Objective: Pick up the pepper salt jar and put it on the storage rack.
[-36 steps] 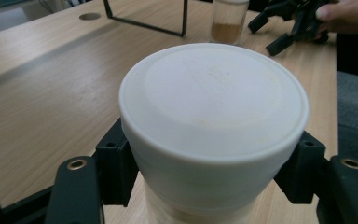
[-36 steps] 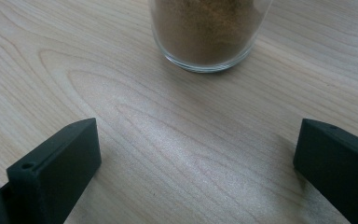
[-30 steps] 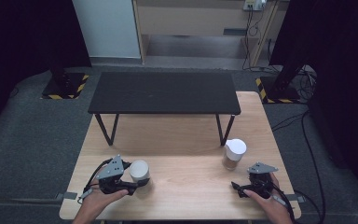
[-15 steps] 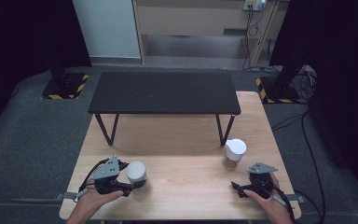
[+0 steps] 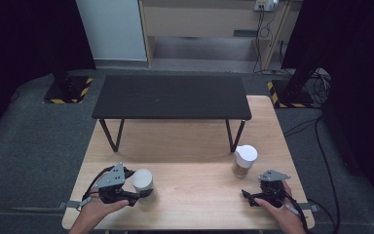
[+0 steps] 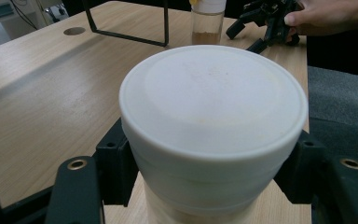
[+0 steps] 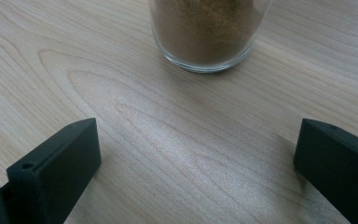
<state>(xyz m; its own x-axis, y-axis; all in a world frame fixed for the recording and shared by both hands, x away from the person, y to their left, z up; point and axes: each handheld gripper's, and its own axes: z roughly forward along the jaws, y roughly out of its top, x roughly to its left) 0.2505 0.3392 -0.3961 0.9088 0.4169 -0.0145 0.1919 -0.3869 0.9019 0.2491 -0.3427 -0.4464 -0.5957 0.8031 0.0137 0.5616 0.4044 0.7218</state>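
Desk layout: two jars, two grippers

A black bench (image 5: 171,96) spans the desk (image 5: 190,136) far edge. Left gripper (image 5: 139,194) is clamped on the white-lidded jar (image 5: 142,181) near the front-left corner; right gripper (image 5: 247,196), jaws apart, faces the second jar (image 5: 244,161).

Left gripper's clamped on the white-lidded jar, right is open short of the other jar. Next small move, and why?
Probably ease the right gripper forward until the second jar sits between its jaws, then close. Its jaws stand wide apart with bare table between them and that jar ahead, while the left gripper already clamps the near jar below its lid.
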